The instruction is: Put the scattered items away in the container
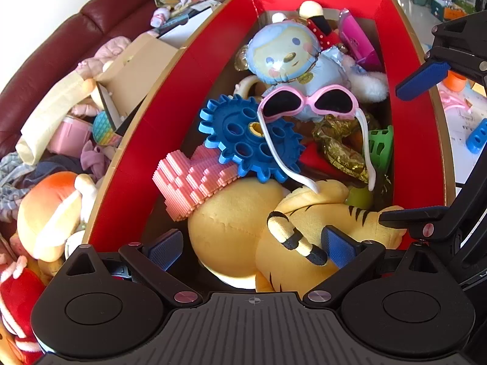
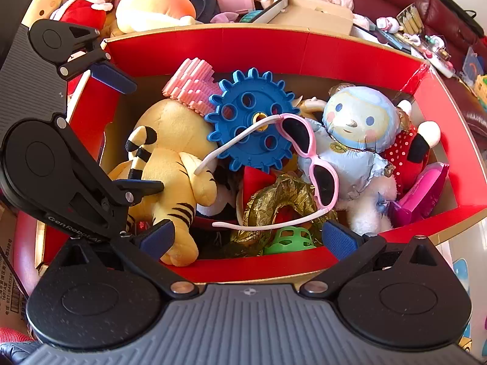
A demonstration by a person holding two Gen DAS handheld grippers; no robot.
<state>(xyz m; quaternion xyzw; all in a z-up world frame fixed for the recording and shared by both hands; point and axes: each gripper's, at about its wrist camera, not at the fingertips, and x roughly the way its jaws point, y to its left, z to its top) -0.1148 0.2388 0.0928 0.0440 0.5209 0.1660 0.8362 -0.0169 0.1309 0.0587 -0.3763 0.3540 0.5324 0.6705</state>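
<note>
Filling the middle of both wrist views is the red box [image 1: 194, 70], crowded with toys, and both grippers hover over it with their blue-padded fingers spread wide and nothing between them. In the left wrist view the left gripper [image 1: 252, 248] sits at the bottom centre, right above the yellow striped tiger plush [image 1: 304, 222], whose banded tail curls up between the two pads without being pinched. The pink sunglasses [image 1: 307, 102] lie near the centre of that frame, well above the left gripper's fingers, resting on the pale blue foil bear balloon [image 1: 289, 54], with one white temple arm draped across the blue gear [image 1: 243, 137] and its tip touching the tiger. A pink bristle block [image 1: 194, 179] lies just left of the gear. At the right edge of that view the right gripper [image 1: 404, 149] reaches in over the box wall. In the right wrist view the right gripper [image 2: 248, 240] sits at bottom centre; the sunglasses [image 2: 307, 152] lie just above its gap, their lower temple arm running across the frame between the pads, over the gold foil [image 2: 277, 203] and a green plastic ball [image 2: 289, 237]. The left gripper [image 2: 137, 135] shows at the left edge, over the tiger.
</note>
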